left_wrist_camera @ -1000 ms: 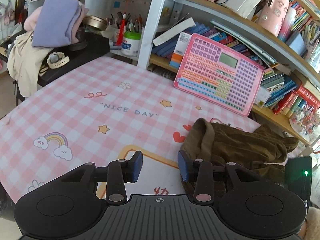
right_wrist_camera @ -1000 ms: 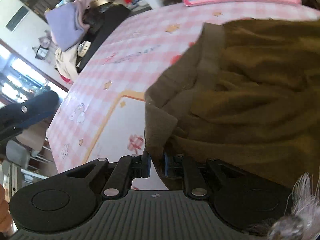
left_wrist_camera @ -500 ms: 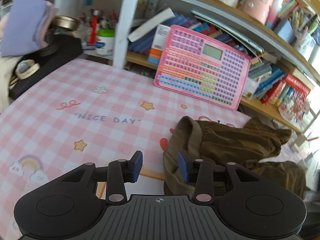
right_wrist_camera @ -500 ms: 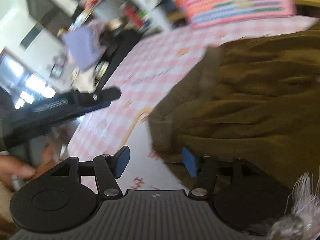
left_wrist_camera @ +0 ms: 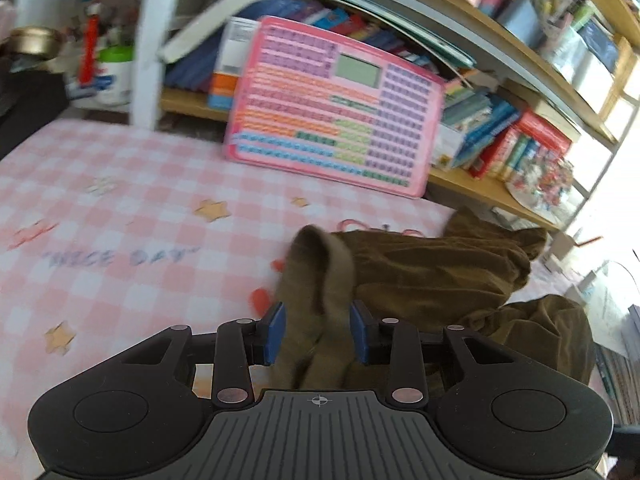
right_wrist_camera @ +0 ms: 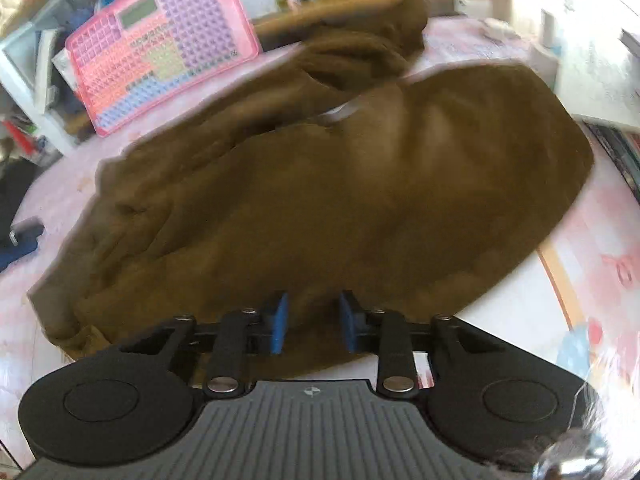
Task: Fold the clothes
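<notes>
A brown garment (left_wrist_camera: pixel 420 272) lies crumpled on the pink checked tablecloth (left_wrist_camera: pixel 120 208). In the left wrist view its ribbed band (left_wrist_camera: pixel 320 280) stands up between the blue pads of my left gripper (left_wrist_camera: pixel 317 330), whose jaws are apart around the cloth. In the right wrist view the garment (right_wrist_camera: pixel 360 200) fills most of the frame. My right gripper (right_wrist_camera: pixel 312 320) sits at its near edge, jaws partly apart with brown cloth between them. A white label (right_wrist_camera: pixel 344 110) shows near the collar.
A pink toy tablet (left_wrist_camera: pixel 332 120) leans against the bookshelf (left_wrist_camera: pixel 520 140) behind the table; it also shows in the right wrist view (right_wrist_camera: pixel 160 56). Books and boxes fill the shelves. A green-lidded pot (left_wrist_camera: pixel 114 76) stands at far left. White boxes (right_wrist_camera: pixel 548 52) sit at the right.
My left gripper moved right onto the garment's ribbed band, which now stands between its pads. My right gripper let go, opened wide, shifted along the garment, and its jaws have narrowed over the near edge.
</notes>
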Demonstrator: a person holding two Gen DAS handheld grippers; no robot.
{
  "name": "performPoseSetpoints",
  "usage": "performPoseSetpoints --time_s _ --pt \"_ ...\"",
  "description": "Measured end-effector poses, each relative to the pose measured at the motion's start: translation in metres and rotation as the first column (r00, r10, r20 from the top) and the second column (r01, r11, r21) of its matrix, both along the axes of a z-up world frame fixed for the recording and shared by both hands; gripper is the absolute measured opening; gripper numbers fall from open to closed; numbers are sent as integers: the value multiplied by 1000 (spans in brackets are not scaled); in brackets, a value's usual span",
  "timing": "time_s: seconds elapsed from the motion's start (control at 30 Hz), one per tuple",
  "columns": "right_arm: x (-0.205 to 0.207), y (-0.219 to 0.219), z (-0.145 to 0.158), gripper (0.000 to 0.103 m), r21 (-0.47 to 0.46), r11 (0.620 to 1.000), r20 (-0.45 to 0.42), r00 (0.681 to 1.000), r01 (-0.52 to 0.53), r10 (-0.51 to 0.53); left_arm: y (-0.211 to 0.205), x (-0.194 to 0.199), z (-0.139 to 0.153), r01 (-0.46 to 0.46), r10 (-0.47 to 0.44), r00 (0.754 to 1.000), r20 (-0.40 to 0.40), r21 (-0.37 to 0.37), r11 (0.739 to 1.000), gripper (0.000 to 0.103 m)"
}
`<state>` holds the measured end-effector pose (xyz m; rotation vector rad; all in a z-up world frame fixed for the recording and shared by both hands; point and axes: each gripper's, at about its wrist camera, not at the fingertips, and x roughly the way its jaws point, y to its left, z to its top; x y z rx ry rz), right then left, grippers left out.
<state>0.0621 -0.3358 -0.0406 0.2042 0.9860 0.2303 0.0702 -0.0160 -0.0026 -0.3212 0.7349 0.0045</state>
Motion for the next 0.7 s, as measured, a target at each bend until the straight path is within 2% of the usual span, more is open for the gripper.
performPoseSetpoints --time_s 0.1,0.4,0.43,0.47,0.5,0.6,0.7 --pt "-8 6 0 24 -22 1000 7 1000 -7 7 -3 16 -7 49 -49 999 -3 0 999 33" --pt "-14 8 -1 24 -21 999 3 1000 25 -25 -9 58 -34 90 -88 995 -56 34 995 33" --pt "-15 8 -1 24 -23 999 2 1000 25 -25 -9 60 -35 93 -91 994 -54 33 995 26" --pt "-15 9 -1 24 -24 999 1 1000 26 -26 -9 59 -33 96 -95 994 -45 27 995 8" --pt "-15 8 -1 24 -24 999 -1 1000 26 -26 -9 59 -32 99 -98 995 -36 21 995 2" --pt "-15 8 -1 24 -21 999 -4 1000 27 -27 -10 41 -13 182 -178 982 68 -53 982 1" --pt "-14 7 -1 23 -11 999 -6 999 32 -32 -11 36 -11 216 -213 975 56 -55 975 3"
